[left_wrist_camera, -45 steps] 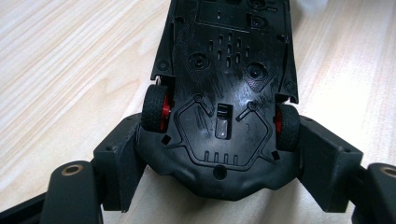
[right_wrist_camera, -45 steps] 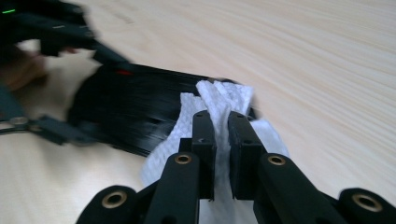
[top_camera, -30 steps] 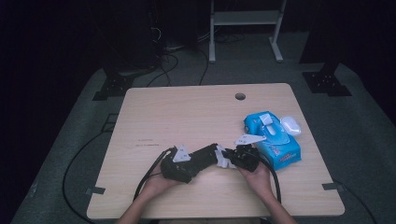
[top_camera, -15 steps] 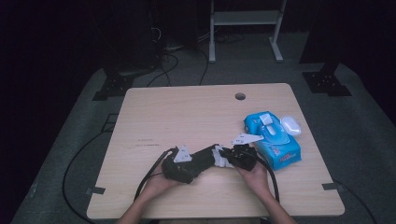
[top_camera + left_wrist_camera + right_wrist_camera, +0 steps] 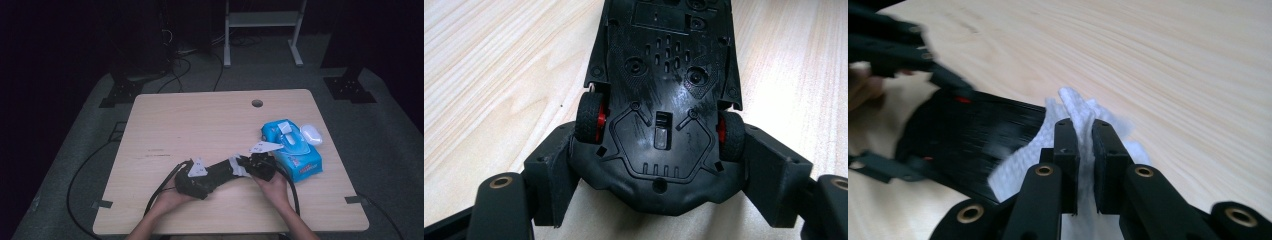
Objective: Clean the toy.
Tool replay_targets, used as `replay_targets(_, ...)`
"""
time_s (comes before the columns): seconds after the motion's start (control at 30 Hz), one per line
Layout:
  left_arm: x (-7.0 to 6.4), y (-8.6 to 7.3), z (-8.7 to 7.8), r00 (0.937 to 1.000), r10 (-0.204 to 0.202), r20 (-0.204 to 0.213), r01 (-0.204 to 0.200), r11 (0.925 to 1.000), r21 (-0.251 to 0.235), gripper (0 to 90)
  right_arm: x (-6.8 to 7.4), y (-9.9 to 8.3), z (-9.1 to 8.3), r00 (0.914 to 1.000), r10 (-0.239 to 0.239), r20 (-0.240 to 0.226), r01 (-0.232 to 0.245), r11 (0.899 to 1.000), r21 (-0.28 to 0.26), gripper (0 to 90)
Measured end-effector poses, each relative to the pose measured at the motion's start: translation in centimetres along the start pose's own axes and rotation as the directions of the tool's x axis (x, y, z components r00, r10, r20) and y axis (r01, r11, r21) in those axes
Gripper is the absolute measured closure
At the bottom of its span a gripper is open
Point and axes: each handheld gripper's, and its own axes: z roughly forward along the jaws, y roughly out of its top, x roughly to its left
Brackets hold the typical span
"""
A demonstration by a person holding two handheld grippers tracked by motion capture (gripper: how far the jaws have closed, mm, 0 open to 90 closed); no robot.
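Near the bench's [image 5: 165,125] near edge, with open wood far and left, the left tongs [image 5: 659,165] clamp an upside-down black toy car [image 5: 664,80], its long axis running left to right. The right tongs [image 5: 1083,145] pinch a white wipe [image 5: 1073,112] against the car. A blue wipes pack [image 5: 295,150] lies just right. The car's far end is cut off.

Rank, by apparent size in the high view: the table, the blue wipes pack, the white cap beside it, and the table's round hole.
1. table
2. blue wipes pack
3. white cap
4. round hole
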Motion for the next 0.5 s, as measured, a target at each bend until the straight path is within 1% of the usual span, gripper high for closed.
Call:
replay_targets(0.03,0.0,0.0,0.0,1.0000,0.001,0.002,-0.001,1.0000,-0.001,24.4,0.6,0.2,0.2,0.9994,-0.035,-0.007,0.035,0.999,-0.003,82.0)
replay_targets(0.1,-0.2,0.1,0.1,0.9999,0.009,0.008,-0.009,0.9999,-0.007,24.4,1.5,0.6,0.7,0.9961,-0.083,-0.031,0.083,0.997,-0.011,81.5)
replay_targets(0.17,-0.3,0.1,0.0,0.9999,0.003,0.011,-0.003,1.0000,-0.004,24.3,1.7,0.7,1.0,0.9934,-0.113,-0.020,0.113,0.994,-0.003,81.5)
replay_targets(0.2,-0.3,0.1,0.0,0.9999,-0.001,0.015,0.001,1.0000,-0.008,24.3,1.4,0.6,1.0,0.9953,-0.096,-0.016,0.096,0.995,-0.006,81.5)
replay_targets(0.27,-0.2,0.0,0.0,0.9997,-0.009,0.024,0.009,0.9999,-0.011,24.3,0.4,0.5,0.6,0.9978,-0.064,0.019,0.064,0.998,-0.009,81.6)
replay_targets(0.3,-0.2,0.1,0.0,0.9997,-0.004,0.024,0.004,0.9999,-0.012,24.3,-0.1,0.4,0.3,0.9988,-0.042,0.026,0.042,0.999,-0.010,81.8)
replay_targets(0.33,-0.3,0.1,0.1,0.9998,0.003,0.018,-0.003,1.0000,-0.010,24.3,-0.4,0.3,0.2,0.9997,-0.017,0.017,0.017,1.000,-0.012,81.9)
replay_targets(0.37,-0.4,0.1,0.1,0.9999,0.009,0.014,-0.008,0.9999,-0.008,24.3,-0.3,0.3,0.1,0.9998,-0.013,0.014,0.013,1.000,-0.013,81.9)
replay_targets(0.4,-0.4,0.1,0.2,0.9999,0.012,0.010,-0.012,0.9999,-0.009,24.4,0.1,0.3,0.2,0.9994,-0.031,0.013,0.032,0.999,-0.013,81.8)
replay_targets(0.43,-0.4,0.1,0.1,0.9999,0.012,0.009,-0.012,0.9999,-0.011,24.4,0.7,0.4,0.4,0.9986,-0.053,-0.004,0.052,0.999,-0.015,81.8)
replay_targets(0.47,-0.4,0.1,0.1,0.9999,0.013,0.010,-0.012,0.9999,-0.010,24.4,1.3,0.5,0.7,0.9961,-0.085,-0.021,0.085,0.996,-0.016,81.8)
replay_targets(0.5,-0.4,0.1,0.1,0.9999,0.008,0.010,-0.008,0.9999,-0.009,24.4,1.9,0.5,0.9,0.9915,-0.129,-0.016,0.129,0.992,-0.014,81.7)
